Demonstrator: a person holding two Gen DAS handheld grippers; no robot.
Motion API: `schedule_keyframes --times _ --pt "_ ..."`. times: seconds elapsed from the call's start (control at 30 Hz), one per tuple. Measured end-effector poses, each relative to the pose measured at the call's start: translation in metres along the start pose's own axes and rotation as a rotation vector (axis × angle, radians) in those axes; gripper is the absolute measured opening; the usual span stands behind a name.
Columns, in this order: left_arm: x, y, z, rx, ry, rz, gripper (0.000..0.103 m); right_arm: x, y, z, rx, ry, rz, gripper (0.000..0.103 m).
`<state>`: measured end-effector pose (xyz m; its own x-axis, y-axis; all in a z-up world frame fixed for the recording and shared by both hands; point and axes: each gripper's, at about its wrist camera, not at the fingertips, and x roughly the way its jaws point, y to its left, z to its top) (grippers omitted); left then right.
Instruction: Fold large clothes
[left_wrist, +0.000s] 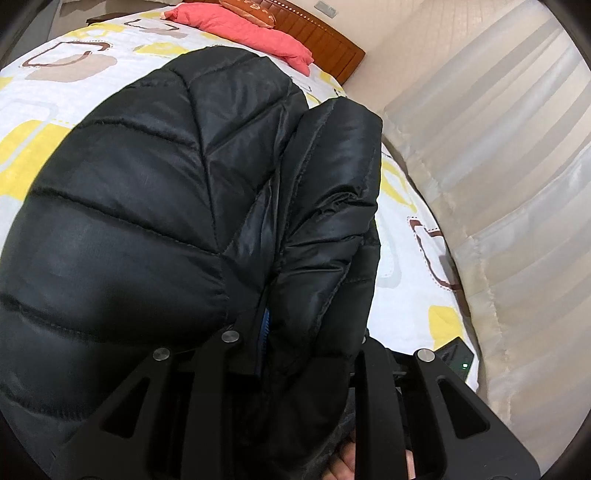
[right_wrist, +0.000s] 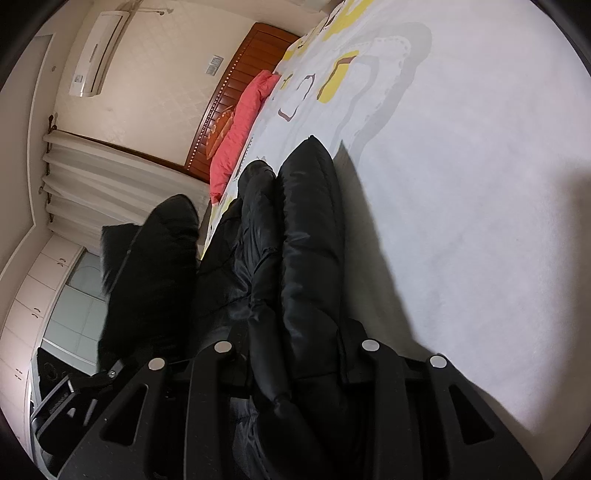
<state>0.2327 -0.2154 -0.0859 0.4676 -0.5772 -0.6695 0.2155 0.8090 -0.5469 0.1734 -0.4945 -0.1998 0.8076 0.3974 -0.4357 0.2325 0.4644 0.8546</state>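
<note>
My left gripper (left_wrist: 295, 339) pinches a bunched fold of the black padded jacket (left_wrist: 155, 192). Quilted fabric fills the narrow gap between its fingers, and a strip of blue lining (left_wrist: 265, 325) shows at the pinch. The jacket lies on the bed sheet (left_wrist: 44, 147), which is white with yellow and brown shapes. Its broad quilted panel spreads to the left in the left wrist view, and a narrower folded part stands along the right of it.

My right gripper (right_wrist: 295, 354) also has jacket fabric (right_wrist: 306, 229) between its fingers. The padded ridges run forward from the jaws, which are closing on the cloth. A further dark part of the jacket (right_wrist: 155, 266) hangs raised at the left of the right wrist view, off the bed edge.

A red pillow (left_wrist: 240, 26) lies against the wooden headboard (left_wrist: 325, 40). Pale curtains (left_wrist: 509, 166) hang beside the bed. A small dark device with a green light (left_wrist: 456, 356) rests on the sheet near the bed's edge. An air conditioner (right_wrist: 98, 55) sits on the wall.
</note>
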Motion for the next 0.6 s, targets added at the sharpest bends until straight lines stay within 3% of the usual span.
schedule_keyframes --times 0.3,0.6 --pt "0.025 -0.015 0.001 0.038 0.008 0.027 0.02 0.0 -0.003 -0.001 0.012 -0.002 0.016 0.029" --pt "0.02 -0.013 -0.001 0.085 0.002 0.037 0.02 0.0 -0.001 0.0 0.013 -0.004 0.01 0.028"
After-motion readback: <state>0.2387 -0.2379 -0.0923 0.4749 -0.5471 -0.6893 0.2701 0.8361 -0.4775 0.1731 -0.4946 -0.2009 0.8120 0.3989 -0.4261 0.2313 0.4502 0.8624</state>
